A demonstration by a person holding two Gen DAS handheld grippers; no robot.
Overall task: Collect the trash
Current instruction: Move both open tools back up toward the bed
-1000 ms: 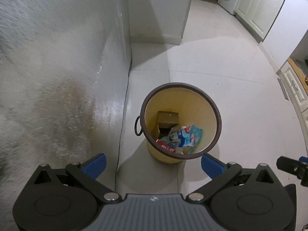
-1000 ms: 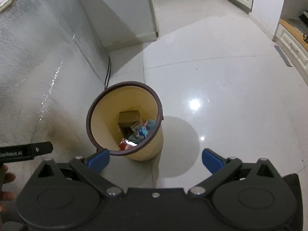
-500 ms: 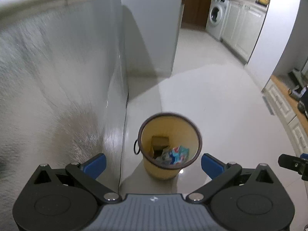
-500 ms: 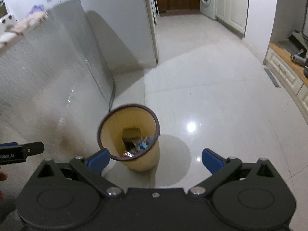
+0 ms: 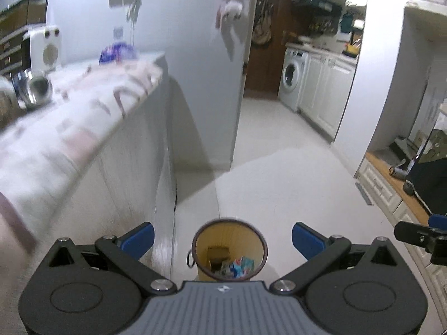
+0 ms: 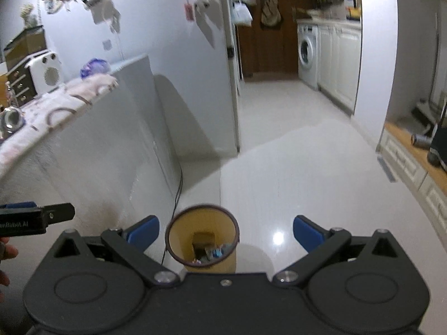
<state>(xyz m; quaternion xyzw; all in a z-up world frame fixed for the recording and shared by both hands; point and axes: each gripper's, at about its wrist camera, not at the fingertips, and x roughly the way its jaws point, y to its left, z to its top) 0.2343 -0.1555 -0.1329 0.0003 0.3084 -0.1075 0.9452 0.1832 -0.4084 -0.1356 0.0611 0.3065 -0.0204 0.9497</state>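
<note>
Glossy white tiled floor (image 6: 293, 184); matt yellow plastic bin (image 6: 201, 247); patterned cloth tabletop cover (image 6: 56, 109).

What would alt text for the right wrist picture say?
An open, empty two-finger gripper looks down at a yellow wastebasket holding wrappers and a small box, on a glossy white floor beside a cloth-covered counter.

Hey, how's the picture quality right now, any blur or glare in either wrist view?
Left wrist view: the counter top at left is heavily motion-smeared, the yellow bin fairly sharp. Right wrist view: milder blur on the counter, a bright glare spot on the glossy floor beside the bin. Both views bend straight edges, fisheye style, with dark corners.
</note>
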